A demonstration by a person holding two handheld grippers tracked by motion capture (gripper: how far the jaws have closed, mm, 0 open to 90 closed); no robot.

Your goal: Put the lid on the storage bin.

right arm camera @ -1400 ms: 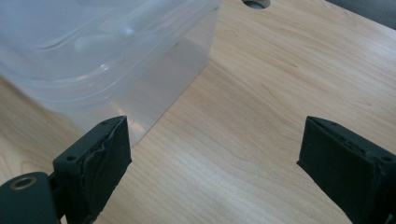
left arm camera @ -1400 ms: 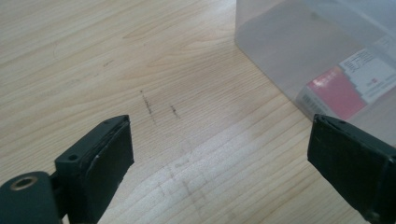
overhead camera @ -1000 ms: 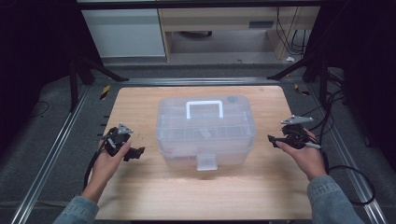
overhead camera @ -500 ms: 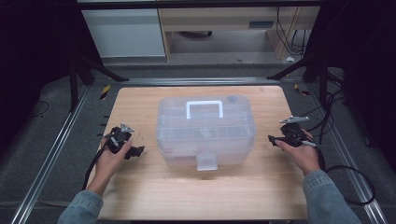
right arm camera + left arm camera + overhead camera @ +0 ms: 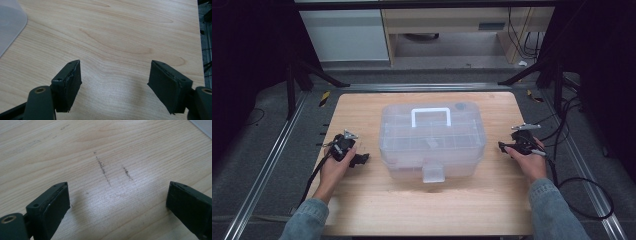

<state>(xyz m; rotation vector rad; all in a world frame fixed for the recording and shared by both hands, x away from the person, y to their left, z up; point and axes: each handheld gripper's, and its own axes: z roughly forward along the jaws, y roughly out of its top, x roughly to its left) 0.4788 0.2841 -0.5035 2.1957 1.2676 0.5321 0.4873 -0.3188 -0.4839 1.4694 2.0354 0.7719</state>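
Pale light-wood surface (image 5: pixel 377 200), fine straight grain with darker swirls; two short dark scuff streaks (image 5: pixel 102 168) on it in the left gripper view. Clear, slightly milky plastic organiser box (image 5: pixel 462 150) with a white handle (image 5: pixel 430 116) and a faint grid of dividers showing through the lid; frosted latch tab (image 5: pixel 433 172) at the front. Left tongs (image 5: pixel 361 159) and right tongs (image 5: pixel 503 146) matte black, each topped by a grey plate. Black cables (image 5: pixel 582 180). Faded blue denim sleeves (image 5: pixel 557 215). Dark grey floor (image 5: pixel 257 165), silver metal rails (image 5: pixel 272 165), small yellow-black marker (image 5: pixel 325 98) near the far-left corner.
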